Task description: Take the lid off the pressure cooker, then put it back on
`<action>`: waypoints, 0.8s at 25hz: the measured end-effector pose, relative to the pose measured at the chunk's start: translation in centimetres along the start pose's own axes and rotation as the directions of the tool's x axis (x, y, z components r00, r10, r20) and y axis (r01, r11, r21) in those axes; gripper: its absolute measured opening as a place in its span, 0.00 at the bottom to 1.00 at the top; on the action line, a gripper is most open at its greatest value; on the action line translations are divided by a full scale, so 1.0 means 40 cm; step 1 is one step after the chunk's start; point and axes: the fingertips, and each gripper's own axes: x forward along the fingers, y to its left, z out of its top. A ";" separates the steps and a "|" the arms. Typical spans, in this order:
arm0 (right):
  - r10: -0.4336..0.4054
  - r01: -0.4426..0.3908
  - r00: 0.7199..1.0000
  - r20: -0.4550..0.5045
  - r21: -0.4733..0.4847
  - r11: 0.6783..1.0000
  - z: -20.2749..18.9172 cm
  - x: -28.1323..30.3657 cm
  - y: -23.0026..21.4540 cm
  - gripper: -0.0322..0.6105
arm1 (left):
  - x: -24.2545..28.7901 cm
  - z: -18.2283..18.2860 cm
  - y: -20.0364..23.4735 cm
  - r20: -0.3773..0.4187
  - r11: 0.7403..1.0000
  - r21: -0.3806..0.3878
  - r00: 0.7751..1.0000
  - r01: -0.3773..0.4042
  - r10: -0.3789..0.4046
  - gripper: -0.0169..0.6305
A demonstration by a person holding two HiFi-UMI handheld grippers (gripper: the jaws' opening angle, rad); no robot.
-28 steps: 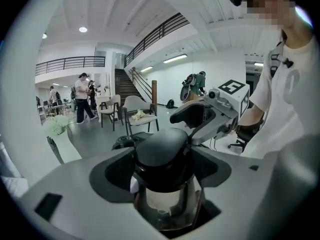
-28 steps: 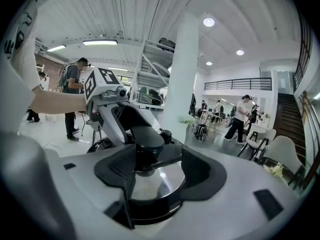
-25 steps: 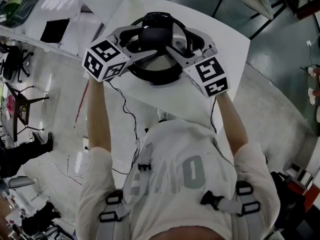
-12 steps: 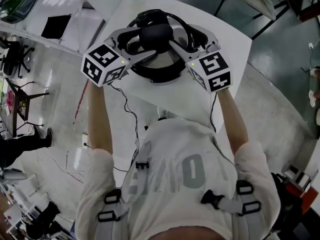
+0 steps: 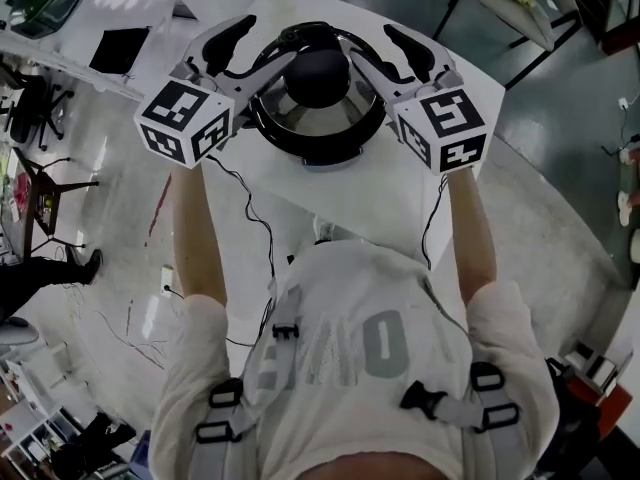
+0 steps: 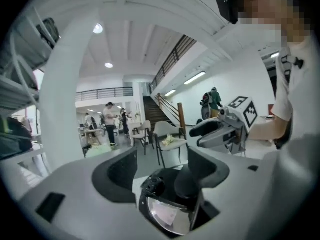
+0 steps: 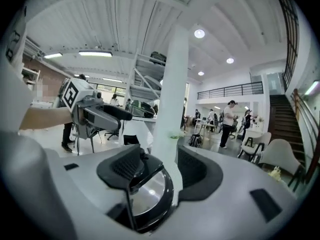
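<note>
Both hand-held grippers apart over the pressure cooker, lid on.

We note the pressure cooker (image 5: 312, 154) on the white table (image 5: 390, 203), its lid (image 5: 305, 120) sitting on it, black knob (image 5: 317, 76) at centre. L hand-held gripper (image 5: 268, 40) comes in from the left and R hand-held gripper (image 5: 372, 44) from the right. In the head view each has its inner jaw over the lid just beside the knob and its outer jaw past the rim. Jaws of both have just been closing a bit, yet stand wide apart w/ pads pressing on nothing. In each gripper view we look down btw the jaws onto the lid.
</note>
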 end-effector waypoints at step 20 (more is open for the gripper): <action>-0.176 0.158 0.971 0.164 0.117 0.980 0.021 -0.073 0.082 0.06 | -0.251 -0.030 -0.047 0.146 0.717 -0.121 0.702 -0.686 0.697 0.05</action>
